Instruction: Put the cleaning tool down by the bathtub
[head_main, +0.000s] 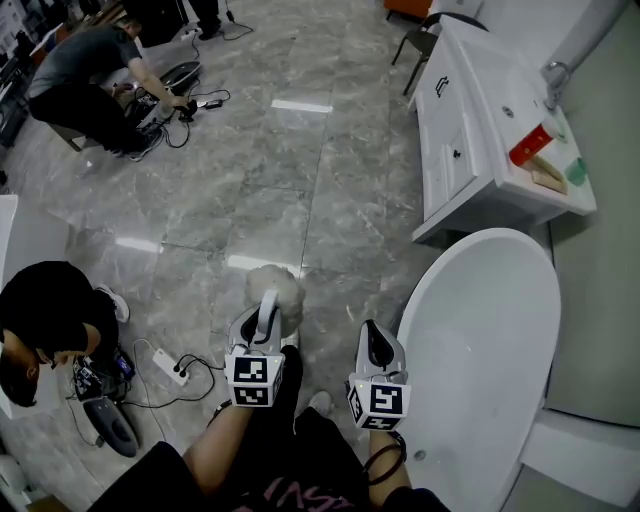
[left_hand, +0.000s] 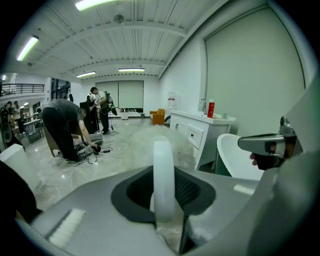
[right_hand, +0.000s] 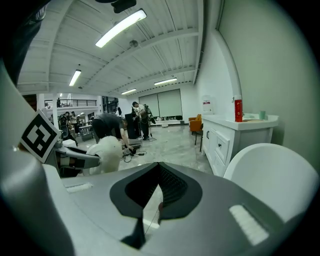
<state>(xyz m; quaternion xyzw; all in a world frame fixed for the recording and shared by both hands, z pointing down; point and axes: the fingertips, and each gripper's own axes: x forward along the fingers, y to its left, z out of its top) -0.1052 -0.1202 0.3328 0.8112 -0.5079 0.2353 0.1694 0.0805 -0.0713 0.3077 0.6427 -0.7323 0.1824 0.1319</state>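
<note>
left gripper (head_main: 258, 338): my jaws squeeze tight on the cleaning tool (head_main: 274, 287) | right gripper (head_main: 376, 347): my jaws are pinched together, nothing in them | cleaning tool: left of the bathtub (head_main: 480, 330), near it, not touching

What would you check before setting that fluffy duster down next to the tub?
1. Left gripper hold: jaws shut on the duster by its white handle. Ok.
2. Right gripper: jaws together, nothing between them. Ok.
3. Landing spot: the floor beside the tub shows bare. Ok.
4. Duster at the tub: it sits left of the right gripper, apart from the tub. Not ok.
5. Power strip and its cables: off to the left, away from the tub. Ok.
6. Duster's height above the floor: cannot tell.
</note>
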